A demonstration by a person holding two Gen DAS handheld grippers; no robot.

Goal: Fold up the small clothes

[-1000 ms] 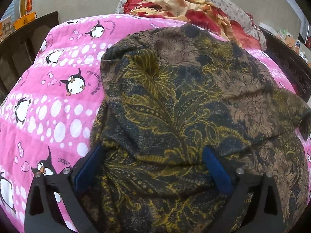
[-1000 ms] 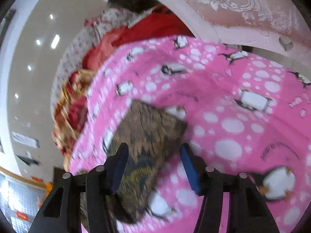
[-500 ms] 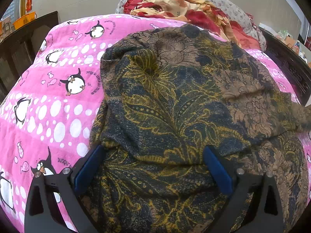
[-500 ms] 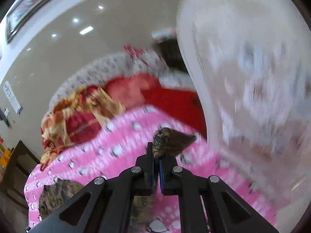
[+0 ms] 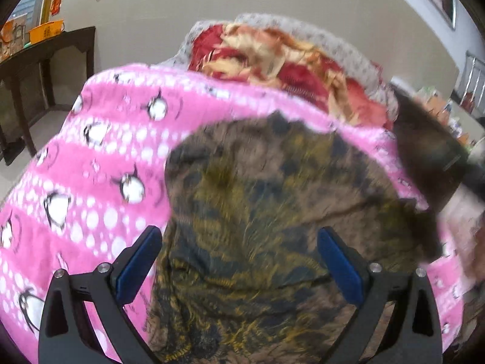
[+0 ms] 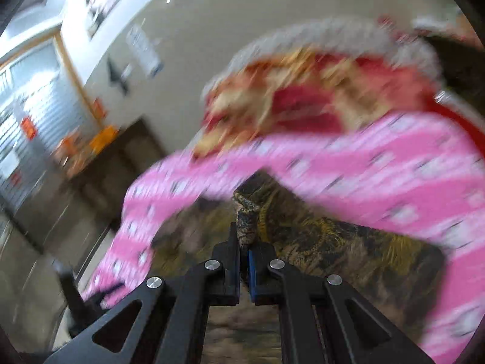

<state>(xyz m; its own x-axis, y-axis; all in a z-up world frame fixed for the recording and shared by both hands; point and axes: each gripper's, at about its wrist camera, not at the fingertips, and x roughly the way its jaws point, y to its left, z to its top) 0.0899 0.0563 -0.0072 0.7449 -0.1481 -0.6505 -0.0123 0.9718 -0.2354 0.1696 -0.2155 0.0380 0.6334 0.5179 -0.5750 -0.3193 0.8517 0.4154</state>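
Pink penguin blanket [image 5: 100,182] under one patterned garment [image 5: 272,212]; left fingers [image 5: 142,257] apart; right fingers [image 6: 233,254] pinching its corner

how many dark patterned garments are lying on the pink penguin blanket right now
1. The dark patterned garment lies spread on the pink penguin blanket, between the left gripper's open jaws; the right gripper pinches one edge of it. Others may sit out of frame.

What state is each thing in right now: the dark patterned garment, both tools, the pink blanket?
Dark floral-patterned garment: spread on the blanket, one corner lifted.
Right tool: shut on the garment's corner.
Left tool: open, its blue pads either side of the garment, not pressing.
Pink penguin-print blanket: spread under the garment.
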